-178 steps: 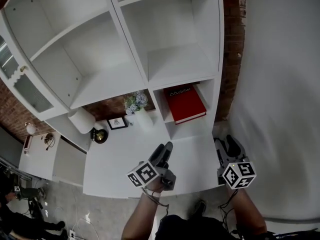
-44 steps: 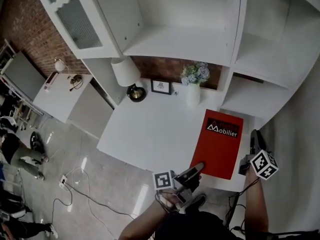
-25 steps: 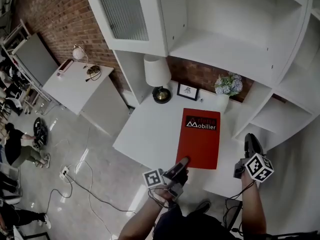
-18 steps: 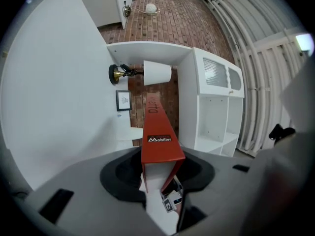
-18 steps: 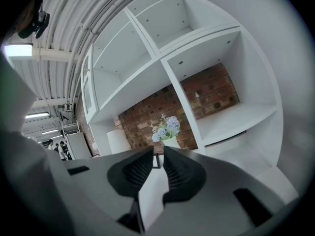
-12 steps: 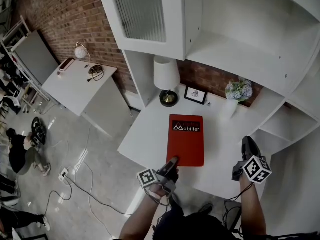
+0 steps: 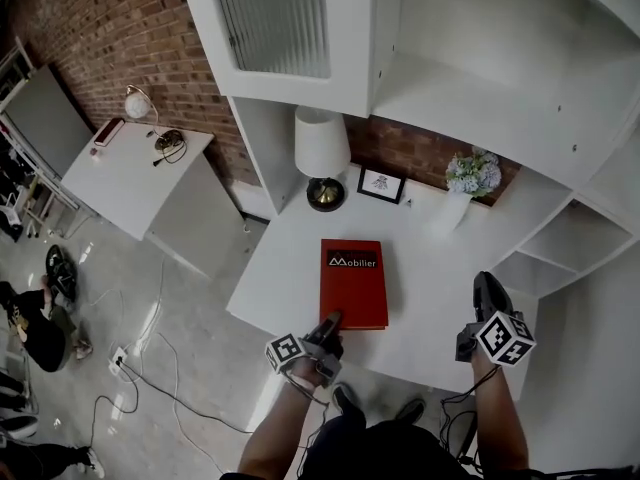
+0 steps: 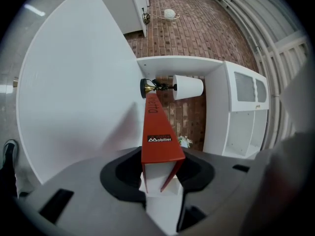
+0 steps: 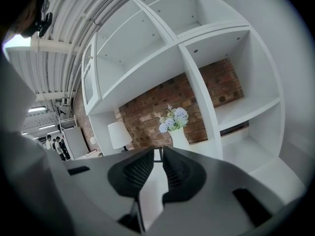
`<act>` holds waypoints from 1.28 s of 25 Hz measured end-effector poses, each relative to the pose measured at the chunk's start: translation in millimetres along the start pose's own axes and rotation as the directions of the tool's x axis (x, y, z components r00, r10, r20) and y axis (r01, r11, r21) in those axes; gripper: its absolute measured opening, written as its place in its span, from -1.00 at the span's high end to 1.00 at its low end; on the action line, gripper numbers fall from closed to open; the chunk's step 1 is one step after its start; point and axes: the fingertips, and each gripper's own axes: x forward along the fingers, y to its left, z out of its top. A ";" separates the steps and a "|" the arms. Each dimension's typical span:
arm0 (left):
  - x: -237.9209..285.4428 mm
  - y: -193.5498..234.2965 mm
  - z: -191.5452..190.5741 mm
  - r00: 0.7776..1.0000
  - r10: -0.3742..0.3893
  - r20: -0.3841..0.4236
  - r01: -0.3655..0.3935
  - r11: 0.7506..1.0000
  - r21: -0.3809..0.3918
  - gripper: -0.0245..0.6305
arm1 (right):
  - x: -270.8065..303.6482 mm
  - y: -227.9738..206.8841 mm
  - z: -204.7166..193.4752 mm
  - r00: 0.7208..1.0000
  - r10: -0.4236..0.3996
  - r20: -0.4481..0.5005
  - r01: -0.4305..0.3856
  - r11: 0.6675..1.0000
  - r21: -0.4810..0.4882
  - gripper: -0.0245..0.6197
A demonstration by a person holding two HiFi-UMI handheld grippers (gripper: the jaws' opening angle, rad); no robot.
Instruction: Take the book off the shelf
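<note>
We've got the red book (image 7: 353, 280) flat on the white surface (image 7: 285, 278), near edge clamped in our left tool (image 7: 329, 324), running ahead of it toward the lamp (image 7: 322, 143), while our right tool (image 7: 486, 288) hovers empty off to its right, jaws barely parted.

bright, even light; fisheye edges

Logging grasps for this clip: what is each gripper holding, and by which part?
Left gripper clamps the red book at its near left corner; right gripper holds nothing.
</note>
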 end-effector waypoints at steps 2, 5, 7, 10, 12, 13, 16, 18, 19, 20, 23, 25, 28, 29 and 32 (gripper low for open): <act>2.4 11.4 2.2 1.000 0.022 -0.005 -0.022 1.000 -0.021 0.41 | -1.1 -1.8 -4.7 1.000 -0.013 -0.003 0.013 1.000 0.001 0.76; 6.1 22.0 6.7 0.999 0.046 -0.015 -0.046 0.998 -0.044 0.41 | 0.2 -2.8 -9.8 1.000 -0.028 -0.009 0.028 1.000 0.003 0.76; 7.9 28.6 9.3 0.998 0.054 -0.019 -0.055 0.996 -0.064 0.41 | 0.3 -2.9 -12.5 0.999 -0.036 -0.014 0.036 0.999 0.004 0.76; 10.4 37.5 11.8 0.998 0.055 -0.024 -0.057 0.994 -0.096 0.41 | 1.0 -2.9 -19.0 0.999 -0.040 -0.025 0.040 0.999 0.012 0.76; 12.1 38.2 12.8 0.999 0.048 -0.023 -0.050 0.992 -0.118 0.41 | 1.1 -2.9 -23.0 0.999 -0.042 -0.035 0.042 0.999 0.019 0.76; 12.9 37.9 12.4 0.999 0.045 -0.023 -0.048 0.990 -0.130 0.41 | 0.8 -3.3 -24.7 0.998 -0.042 -0.041 0.043 0.999 0.021 0.76; 15.5 43.3 9.3 0.997 0.065 -0.028 -0.069 0.985 -0.156 0.41 | 1.3 -3.8 -28.1 0.998 -0.037 -0.053 0.038 0.999 0.019 0.76; 16.8 51.1 8.0 0.994 0.103 -0.026 -0.106 0.980 -0.168 0.41 | 2.9 -1.8 -29.8 0.998 -0.030 -0.060 0.030 1.000 0.009 0.76; 16.8 56.0 7.7 0.992 0.127 -0.021 -0.129 0.976 -0.176 0.41 | 3.6 -0.4 -30.9 0.998 -0.025 -0.064 0.025 1.000 0.003 0.76; 16.2 61.1 7.6 0.988 0.152 -0.015 -0.152 0.971 -0.183 0.41 | 4.2 1.2 -32.1 0.998 -0.020 -0.068 0.019 1.000 -0.001 0.76; 13.4 68.3 8.4 0.978 0.209 0.006 -0.205 0.961 -0.184 0.35 | 5.5 5.7 -34.4 0.997 0.000 -0.076 0.000 1.000 -0.001 0.76; 11.9 69.3 9.6 0.971 0.240 0.019 -0.233 0.957 -0.176 0.21 | 6.3 7.2 -34.4 0.997 0.012 -0.076 -0.012 1.000 0.002 0.76; 8.5 75.7 13.9 0.948 0.315 0.045 -0.304 0.940 -0.154 0.05 | 7.8 7.8 -32.7 0.997 0.033 -0.071 -0.032 0.999 0.009 0.76; 6.2 77.8 15.4 0.936 0.348 0.058 -0.337 0.930 -0.150 -0.01 | 7.8 8.4 -32.2 0.997 0.042 -0.070 -0.041 0.999 0.013 0.76; -4.0 80.8 17.9 0.883 0.459 0.100 -0.446 0.885 -0.131 -0.09 | 6.3 12.1 -30.6 0.995 0.073 -0.069 -0.072 0.997 0.020 0.76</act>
